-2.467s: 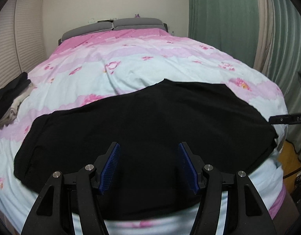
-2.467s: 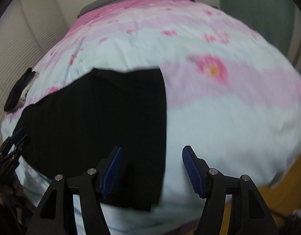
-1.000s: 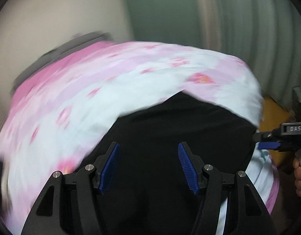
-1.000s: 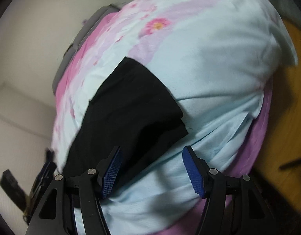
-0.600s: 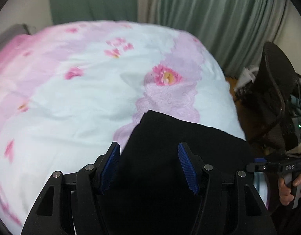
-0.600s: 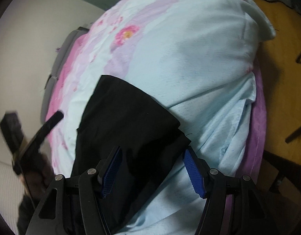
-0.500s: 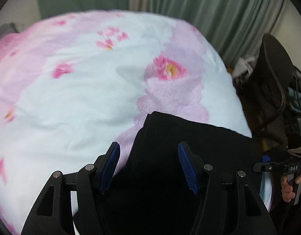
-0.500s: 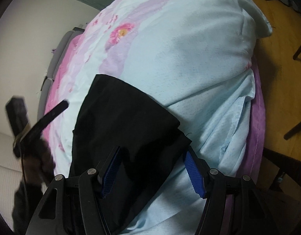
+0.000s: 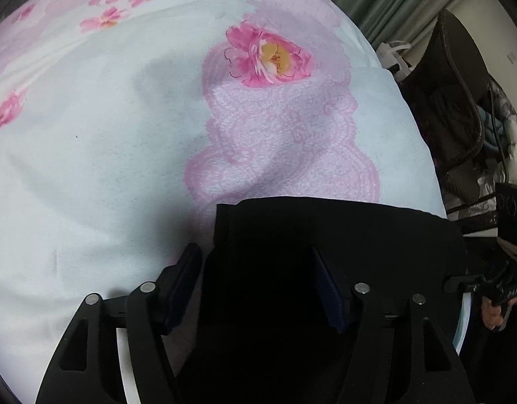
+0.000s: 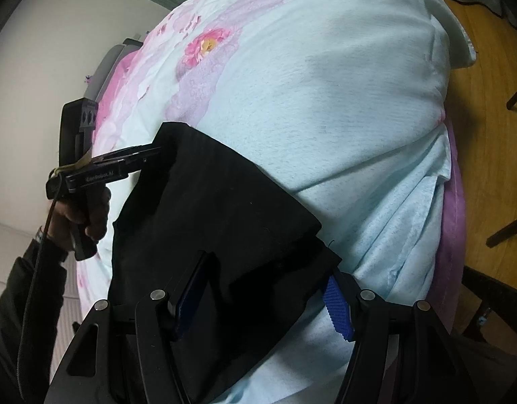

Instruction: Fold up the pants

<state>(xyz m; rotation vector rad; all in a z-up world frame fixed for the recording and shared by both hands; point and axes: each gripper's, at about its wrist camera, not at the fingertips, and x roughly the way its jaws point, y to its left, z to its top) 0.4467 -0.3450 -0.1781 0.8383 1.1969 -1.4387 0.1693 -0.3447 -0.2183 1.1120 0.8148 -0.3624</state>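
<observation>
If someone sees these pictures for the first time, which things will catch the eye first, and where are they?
First the black pants, a dark block lying at the near edge of the pale blue and pink bed cover. Next the big pink flower printed on the cover, just beyond the pants. Both grippers stand open over the end of the pants: the left gripper at one corner, the right gripper at the other.
</observation>
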